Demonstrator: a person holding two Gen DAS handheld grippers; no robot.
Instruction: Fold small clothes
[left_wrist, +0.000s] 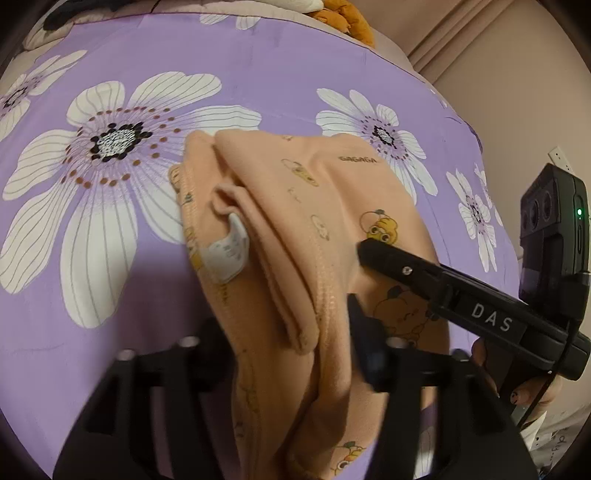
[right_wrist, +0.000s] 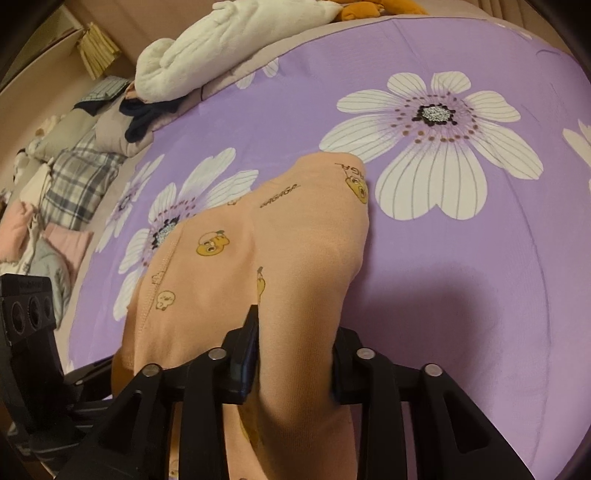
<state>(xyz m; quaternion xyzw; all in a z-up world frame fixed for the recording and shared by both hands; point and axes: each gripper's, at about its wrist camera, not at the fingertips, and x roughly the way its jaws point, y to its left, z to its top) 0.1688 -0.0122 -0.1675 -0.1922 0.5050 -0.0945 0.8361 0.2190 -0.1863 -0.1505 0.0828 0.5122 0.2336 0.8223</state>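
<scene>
Peach cotton, printed with small yellow cartoon figures and the word "GAGAGA", lies bunched on a lilac bedspread (left_wrist: 280, 81) patterned with large white flowers — this is the small garment (left_wrist: 295, 206), partly folded over itself, its ribbed hem and a white care label (left_wrist: 225, 251) turned up on one side.

From the left wrist camera, the left hand-held gripper (left_wrist: 291, 343) stands with its jaws spread wide either side of a fold of the garment; the cloth runs between them, and the pads do not appear to press on it. The right hand-held gripper (left_wrist: 364, 251) reaches in from the right edge of that view, its black finger lying on the fabric, with painted fingernails of a hand (left_wrist: 532, 391) visible below it.

The right wrist camera shows the right hand-held gripper's own jaws (right_wrist: 295, 354) on either side of a raised ridge of the peach cloth — whether they pinch it cannot be told. Folded clothes (right_wrist: 70, 184) and a white plush blanket (right_wrist: 229, 40) sit beyond the bedspread's far edge.
</scene>
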